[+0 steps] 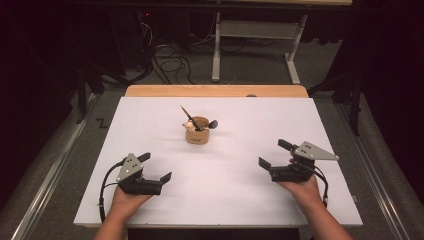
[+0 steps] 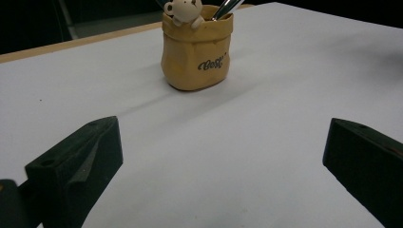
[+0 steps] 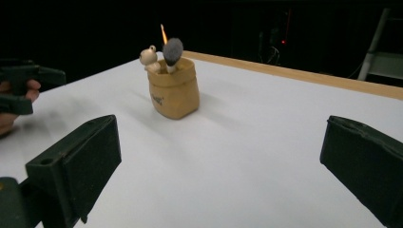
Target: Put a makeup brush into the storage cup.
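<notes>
Dark surroundings with grey carpet, loose cables and the legs of a light metal frame (image 1: 255,37) are seen across the top of the high view. Most of the middle of that view is taken up by a white rectangular tabletop (image 1: 220,200), edged at its far side by a pale wooden strip (image 1: 215,90).

At the lower left of the high view, the left gripper (image 1: 157,169), black with a grey three-cornered plate, is held low over the tabletop in the person's left hand (image 1: 127,199). Its jaws are spread wide and nothing is gripped between them. At the lower right, the matching right gripper (image 1: 276,154) is held in the right hand (image 1: 304,190), likewise gaping wide and empty. Both are kept well apart from each other.

Just above the centre of the high view, between the two grippers and farther up, a small tan sack-shaped pot with dark lettering (image 1: 198,131) is stood upright on the white surface. A tiny cream bear figure (image 1: 189,126) is perched at its rim, and a dark-headed brush (image 1: 212,123) and a thin pencil-like stick (image 1: 189,116) are seen leaning out of it.
</notes>
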